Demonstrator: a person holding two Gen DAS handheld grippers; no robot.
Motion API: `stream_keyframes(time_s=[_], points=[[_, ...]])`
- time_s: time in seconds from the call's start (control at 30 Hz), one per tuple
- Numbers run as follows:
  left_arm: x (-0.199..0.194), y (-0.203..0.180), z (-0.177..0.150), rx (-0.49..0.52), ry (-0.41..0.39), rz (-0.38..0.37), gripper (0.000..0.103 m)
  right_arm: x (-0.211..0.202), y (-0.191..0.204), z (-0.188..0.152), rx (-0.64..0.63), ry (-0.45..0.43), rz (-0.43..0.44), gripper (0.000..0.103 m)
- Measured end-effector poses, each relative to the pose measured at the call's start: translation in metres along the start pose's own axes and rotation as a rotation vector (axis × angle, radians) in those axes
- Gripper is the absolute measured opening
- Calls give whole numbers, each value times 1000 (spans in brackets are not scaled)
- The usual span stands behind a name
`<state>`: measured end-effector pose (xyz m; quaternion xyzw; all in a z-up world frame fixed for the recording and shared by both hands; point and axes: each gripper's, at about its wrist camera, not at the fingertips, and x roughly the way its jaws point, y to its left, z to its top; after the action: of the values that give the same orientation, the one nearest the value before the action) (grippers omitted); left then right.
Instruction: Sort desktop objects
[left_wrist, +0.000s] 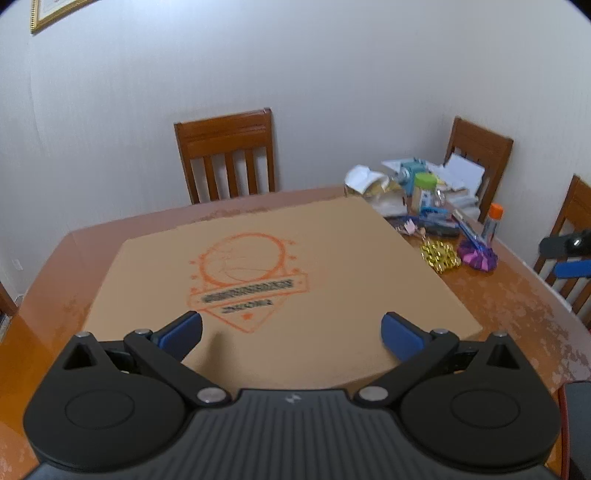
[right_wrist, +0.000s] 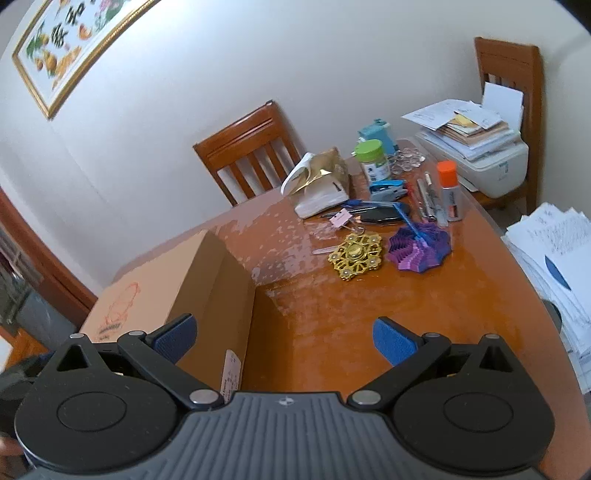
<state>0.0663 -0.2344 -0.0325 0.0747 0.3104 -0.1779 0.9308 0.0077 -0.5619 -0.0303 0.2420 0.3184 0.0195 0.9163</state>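
The left gripper (left_wrist: 291, 332) is hanging wide open over the big brown box (left_wrist: 332, 258) — holding nothing. The right gripper (right_wrist: 284, 339) is spread open too, and the gold spinner (right_wrist: 355, 255) is sitting in the middle right on the counter (right_wrist: 369, 314).

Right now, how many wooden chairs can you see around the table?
3 in the left wrist view: one chair at the table's far side, one at the far right corner holding papers, one at the right edge. Others may be hidden.
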Motion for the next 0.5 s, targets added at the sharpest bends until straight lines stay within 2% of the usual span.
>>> stream_keyframes(time_s=[0.23,0.37,0.5], points=[[11,-2,2,-65,39,-21,103,-6,-4,0,-7,3,28,103],[9,1,4,-80,39,-20,103,-2,11,7,-49,11,33,103],[-1,8,7,-84,-14,-34,103,7,35,17,-111,14,54,103]])
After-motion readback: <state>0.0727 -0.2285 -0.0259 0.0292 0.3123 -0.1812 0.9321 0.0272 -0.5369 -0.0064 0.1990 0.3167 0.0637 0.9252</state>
